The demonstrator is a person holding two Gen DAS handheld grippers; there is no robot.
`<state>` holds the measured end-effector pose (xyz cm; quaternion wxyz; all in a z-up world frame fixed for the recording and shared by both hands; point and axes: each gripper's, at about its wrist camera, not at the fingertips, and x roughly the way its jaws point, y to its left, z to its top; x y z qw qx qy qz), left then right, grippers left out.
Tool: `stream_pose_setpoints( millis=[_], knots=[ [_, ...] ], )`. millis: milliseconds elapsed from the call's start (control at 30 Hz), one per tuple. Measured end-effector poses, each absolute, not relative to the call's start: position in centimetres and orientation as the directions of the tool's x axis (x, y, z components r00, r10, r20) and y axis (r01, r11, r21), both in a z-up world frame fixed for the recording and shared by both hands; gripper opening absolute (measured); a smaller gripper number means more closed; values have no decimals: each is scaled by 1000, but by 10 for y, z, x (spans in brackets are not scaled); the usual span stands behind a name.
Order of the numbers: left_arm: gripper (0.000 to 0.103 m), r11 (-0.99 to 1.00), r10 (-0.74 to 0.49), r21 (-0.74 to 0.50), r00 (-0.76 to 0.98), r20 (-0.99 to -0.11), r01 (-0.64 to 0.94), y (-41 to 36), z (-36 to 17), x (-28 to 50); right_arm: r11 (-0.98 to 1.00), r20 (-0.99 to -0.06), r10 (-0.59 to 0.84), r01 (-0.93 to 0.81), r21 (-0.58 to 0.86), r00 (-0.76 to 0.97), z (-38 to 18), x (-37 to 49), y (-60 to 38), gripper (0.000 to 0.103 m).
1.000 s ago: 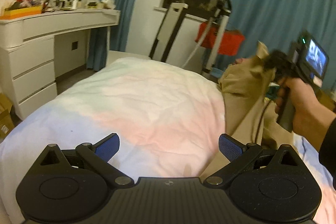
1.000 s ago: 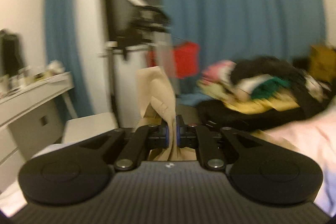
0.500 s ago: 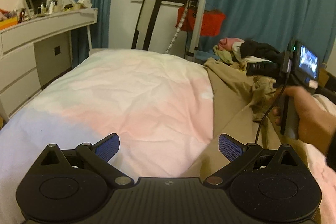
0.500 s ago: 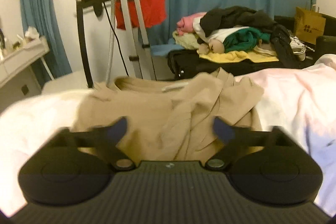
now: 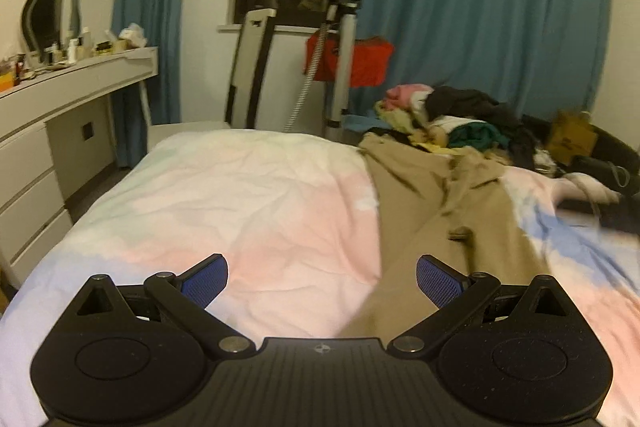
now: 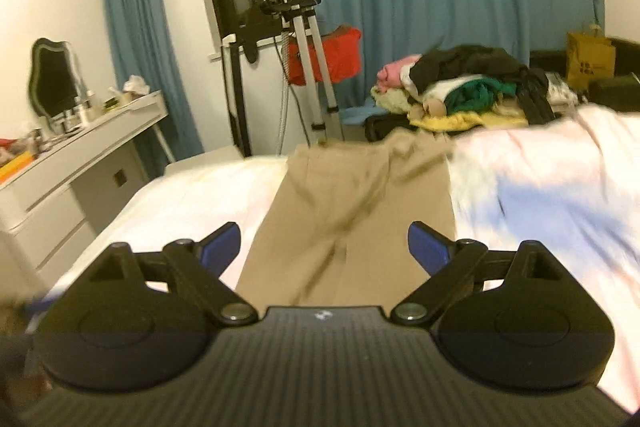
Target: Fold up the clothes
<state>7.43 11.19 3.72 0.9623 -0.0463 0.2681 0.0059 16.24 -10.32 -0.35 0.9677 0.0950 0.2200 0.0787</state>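
Observation:
A pair of tan trousers (image 5: 444, 211) lies lengthwise on the pastel bedspread (image 5: 256, 203), right of the bed's middle, waist end far, somewhat rumpled. My left gripper (image 5: 322, 281) is open and empty, low over the near bed edge, with the trousers' near end under its right finger. In the right wrist view the trousers (image 6: 360, 211) stretch straight ahead. My right gripper (image 6: 325, 247) is open and empty, just above their near part.
A pile of mixed clothes (image 6: 468, 87) lies beyond the bed's far end. A white dresser (image 5: 60, 115) with a mirror stands at the left. A steamer stand (image 6: 308, 59) and a red bag (image 5: 352, 61) stand by blue curtains.
My right gripper held the trousers up a second ago, let them drop onto the bed and opened. It has since pulled back out of the left view. The trousers now lie flatter.

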Motion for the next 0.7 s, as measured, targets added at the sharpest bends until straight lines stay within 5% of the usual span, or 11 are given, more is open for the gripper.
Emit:
stream_pose_setpoints(
  millis=[67, 133, 233, 433, 567, 700],
  knots=[
    [102, 983, -115, -181, 817, -566, 13, 120, 40, 69, 965, -436, 204, -105, 241, 876, -13, 128, -113, 92],
    [101, 915, -305, -400, 726, -617, 45, 139, 34, 71, 964, -449, 191, -81, 253, 873, -25, 101, -127, 92],
    [101, 846, -384, -531, 648, -657, -37, 161, 24, 73, 948, -475, 163, -4, 319, 865, -47, 73, -150, 92],
    [92, 875, -318, -457, 525, -790, -159, 182, 6, 89, 891, -527, 123, 140, 431, 841, -72, 64, -174, 92],
    [73, 896, -257, -384, 445, -858, -221, 193, -8, 99, 880, -547, 118, 168, 444, 829, -82, 69, -179, 92],
    [66, 885, -214, -353, 409, -887, -303, 206, -18, 95, 866, -579, 152, 175, 468, 801, -90, 71, -181, 92]
  ],
)
